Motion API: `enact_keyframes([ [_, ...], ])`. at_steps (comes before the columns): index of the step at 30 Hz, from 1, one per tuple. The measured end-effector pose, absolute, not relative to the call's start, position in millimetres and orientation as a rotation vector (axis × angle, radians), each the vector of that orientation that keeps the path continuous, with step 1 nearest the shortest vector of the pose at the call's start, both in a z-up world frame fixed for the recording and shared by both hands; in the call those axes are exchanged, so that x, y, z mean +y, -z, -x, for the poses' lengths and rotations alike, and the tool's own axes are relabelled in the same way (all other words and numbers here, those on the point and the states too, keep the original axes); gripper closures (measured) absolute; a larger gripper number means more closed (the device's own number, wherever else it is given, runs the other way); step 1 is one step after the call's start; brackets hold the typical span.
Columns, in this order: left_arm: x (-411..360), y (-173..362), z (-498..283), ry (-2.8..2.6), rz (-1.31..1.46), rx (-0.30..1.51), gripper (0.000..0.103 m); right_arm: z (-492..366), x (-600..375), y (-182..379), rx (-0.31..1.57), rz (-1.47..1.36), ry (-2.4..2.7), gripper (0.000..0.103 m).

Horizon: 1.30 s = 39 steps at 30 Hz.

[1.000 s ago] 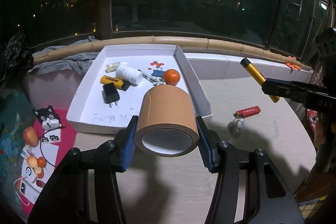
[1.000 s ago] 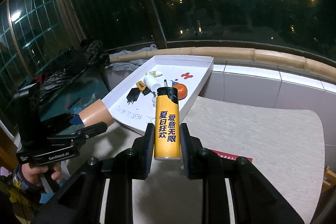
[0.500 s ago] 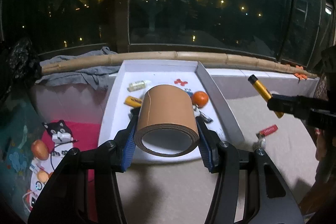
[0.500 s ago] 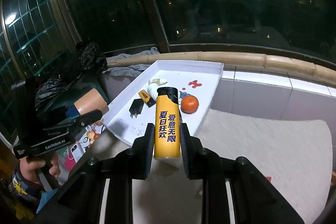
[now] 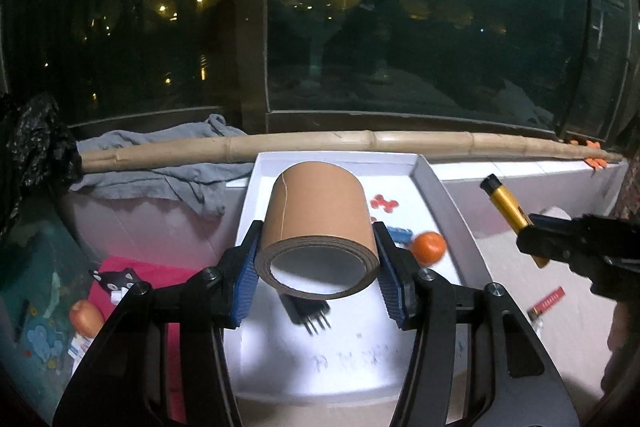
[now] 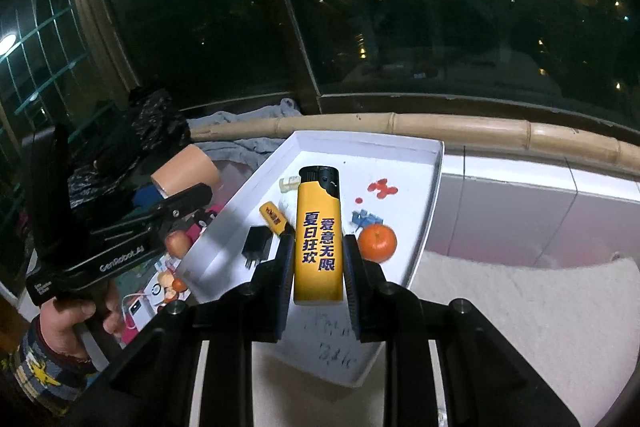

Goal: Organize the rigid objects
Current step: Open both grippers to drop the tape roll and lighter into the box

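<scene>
Currently the left gripper (image 5: 316,263) has its jaws clamped on a brown roll of packing tape (image 5: 318,223), held over the near part of a shallow white cardboard tray (image 5: 434,187). Beside it, the right gripper (image 6: 318,267) pinches an upright yellow plastic lighter (image 6: 318,227) above the same tray, near a small orange fruit (image 6: 377,243).

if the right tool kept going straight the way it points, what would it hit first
Probably the white tray's floor, about where the orange sits beside the lighter that the right tool holds. Depth is unclear.
</scene>
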<state>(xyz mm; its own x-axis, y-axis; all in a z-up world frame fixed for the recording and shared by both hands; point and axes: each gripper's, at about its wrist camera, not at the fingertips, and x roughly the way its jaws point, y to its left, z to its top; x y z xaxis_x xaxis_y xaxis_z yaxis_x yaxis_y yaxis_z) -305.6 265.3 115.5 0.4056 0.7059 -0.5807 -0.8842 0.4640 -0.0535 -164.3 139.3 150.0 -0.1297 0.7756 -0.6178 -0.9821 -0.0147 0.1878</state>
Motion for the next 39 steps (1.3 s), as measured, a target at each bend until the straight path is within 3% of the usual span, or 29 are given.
enact_keyframes([
  [31,325,-69,274,-1.106,0.513,0.672,0.051,175,231,-99,0.817,0.447,-1.463,0.079],
  [33,321,-74,276,-1.121,0.5,0.65,0.044,177,230,-98,0.799,0.46,-1.457,0.078],
  [34,320,-76,276,-1.125,0.496,0.643,0.033,178,230,-97,0.788,0.468,-1.452,0.065],
  [38,313,-89,294,-1.22,0.483,0.582,0.012,173,223,-101,0.742,0.457,-1.402,0.022],
  [39,312,-91,299,-1.217,0.503,0.565,0.001,172,221,-102,0.738,0.454,-1.398,0.012],
])
